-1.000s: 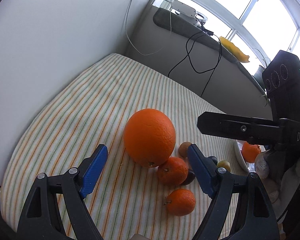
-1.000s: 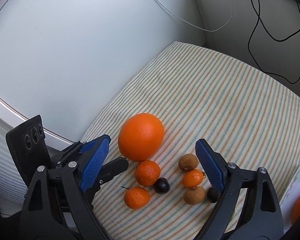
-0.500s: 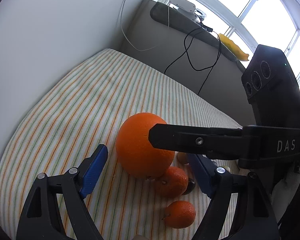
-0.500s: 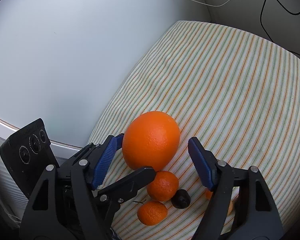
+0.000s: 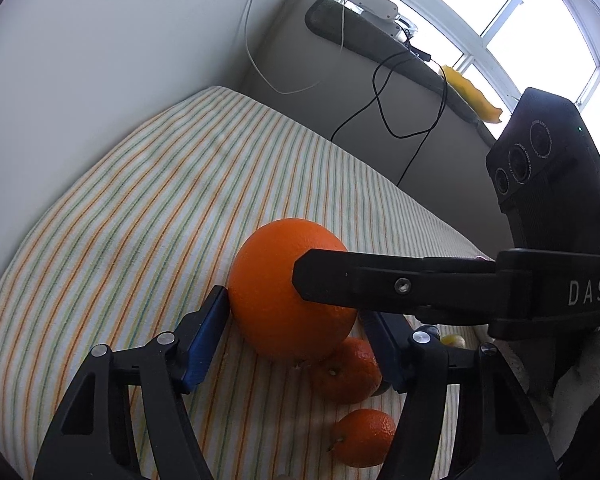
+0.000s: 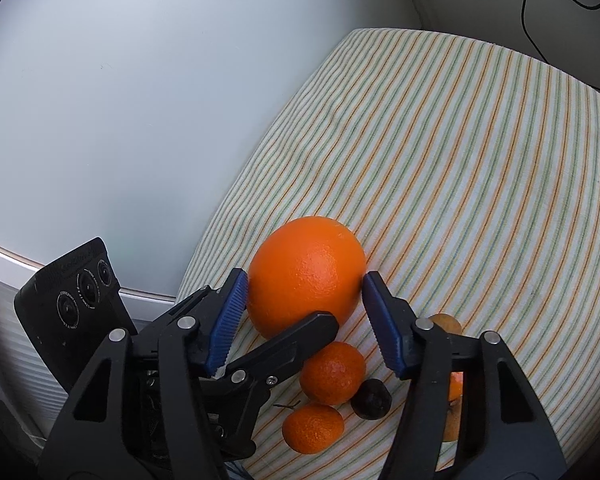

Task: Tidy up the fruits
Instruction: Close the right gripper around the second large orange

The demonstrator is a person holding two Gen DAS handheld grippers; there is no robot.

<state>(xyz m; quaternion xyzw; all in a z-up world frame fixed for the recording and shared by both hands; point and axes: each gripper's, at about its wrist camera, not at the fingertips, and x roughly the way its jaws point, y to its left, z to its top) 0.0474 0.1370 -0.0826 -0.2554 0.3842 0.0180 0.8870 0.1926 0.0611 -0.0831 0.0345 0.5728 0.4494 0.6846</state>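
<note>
The big orange (image 6: 306, 274) sits on the striped cloth (image 6: 460, 160) of the table, and I use it as my marker for everything else. My right tool (image 6: 304, 320) has it between its two blue pads. The pads have just been closing in, and now they both look pressed against its sides, so I think I am gripping it. My left tool (image 5: 290, 344) is at the same orange from the other side. Its pads have just been closing too. The left pad touches the peel, but the right pad is hidden behind the fruit and the other tool's finger, so I cannot tell if it really holds on.

The orange lies straight ahead of both tools, and it is round, so no side is longer.

Just in front of the orange, toward me, lie two small tangerines (image 6: 332, 372) and a dark little fruit (image 6: 372, 399). A brown fruit (image 6: 444, 324) sits to the orange's right. I think the next move is a lift.
</note>
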